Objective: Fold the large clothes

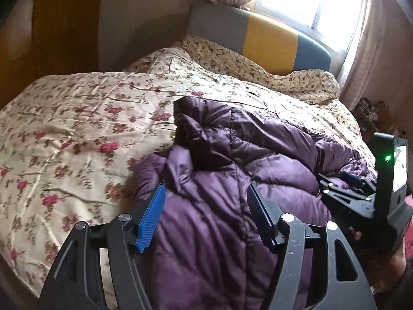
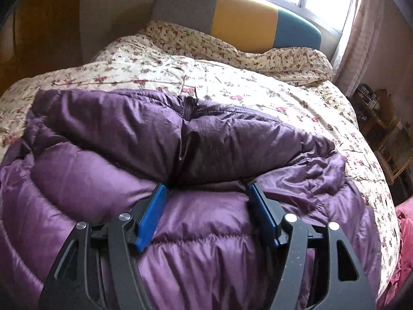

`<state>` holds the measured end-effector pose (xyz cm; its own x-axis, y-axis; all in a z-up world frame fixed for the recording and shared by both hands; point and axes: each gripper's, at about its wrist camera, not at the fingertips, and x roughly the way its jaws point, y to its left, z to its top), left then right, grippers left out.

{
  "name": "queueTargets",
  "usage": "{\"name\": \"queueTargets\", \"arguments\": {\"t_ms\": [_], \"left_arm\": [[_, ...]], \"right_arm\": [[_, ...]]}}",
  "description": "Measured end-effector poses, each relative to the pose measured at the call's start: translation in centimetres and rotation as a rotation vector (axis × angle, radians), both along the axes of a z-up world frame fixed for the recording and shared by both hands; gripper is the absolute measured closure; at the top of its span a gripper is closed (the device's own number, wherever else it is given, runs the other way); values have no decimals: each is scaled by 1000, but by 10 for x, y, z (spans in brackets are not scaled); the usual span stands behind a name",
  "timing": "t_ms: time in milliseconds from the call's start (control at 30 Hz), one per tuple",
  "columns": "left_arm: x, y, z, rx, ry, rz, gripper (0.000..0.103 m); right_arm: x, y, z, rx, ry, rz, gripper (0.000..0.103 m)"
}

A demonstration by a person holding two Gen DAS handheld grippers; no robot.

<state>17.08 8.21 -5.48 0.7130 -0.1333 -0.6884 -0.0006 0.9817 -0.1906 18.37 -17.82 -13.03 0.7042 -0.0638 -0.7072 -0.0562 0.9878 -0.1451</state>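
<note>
1. A bulky purple quilted down jacket [image 2: 206,139] is seen lying crumpled on a bed covered by a cream quilt printed with pink flowers [image 1: 77,118].
2. The left gripper [image 1: 206,206], a black frame with blue ribbed pads, is held over the near part of the jacket; its jaws are spread apart, and nothing is seen to be pinched between them.
3. The jacket's puffed panels lie directly below and ahead of the left gripper, while bare quilt is seen to its left.
4. The right gripper [image 2: 206,201] is likewise held with its jaws apart; a rounded fold of the jacket swells up between the blue pads, though whether the pads touch the fabric cannot be told for certain from this angle.
5. A folded-over upper layer of the jacket, with a dark zip [image 2: 189,106] showing at its far edge, lies just ahead of the right gripper's fingertips.
6. In the left wrist view the right gripper is seen at the far right, resting low against the jacket.
7. A padded headboard of grey, yellow and teal panels [image 2: 245,20] stands well beyond both grippers, below a bright window [image 1: 309,2].
8. Pink fabric [image 2: 405,245] is seen to the right of the right gripper, at the bed's edge.
</note>
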Motion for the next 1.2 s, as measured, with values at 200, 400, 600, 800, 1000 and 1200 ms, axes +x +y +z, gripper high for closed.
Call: {"name": "queueTargets", "arguments": {"t_ms": [200, 400, 600, 800, 1000, 1200], "left_arm": [[-8, 16, -4, -14, 9, 17, 38], [-16, 29, -12, -28, 22, 20, 38], [-26, 53, -19, -126, 20, 17, 37], [-35, 85, -27, -312, 20, 25, 26], [-36, 102, -48, -573, 105, 3, 26], [-33, 98, -55, -721, 118, -29, 26]], "right_arm": [[-21, -2, 12, 32, -14, 20, 37], [-37, -1, 19, 53, -10, 41, 46], [-56, -5, 29, 91, -4, 57, 66], [-75, -2, 36, 120, 1, 92, 68], [-76, 3, 21, 95, 35, 109, 71], [-74, 3, 5, 41, 59, 96, 73]]}}
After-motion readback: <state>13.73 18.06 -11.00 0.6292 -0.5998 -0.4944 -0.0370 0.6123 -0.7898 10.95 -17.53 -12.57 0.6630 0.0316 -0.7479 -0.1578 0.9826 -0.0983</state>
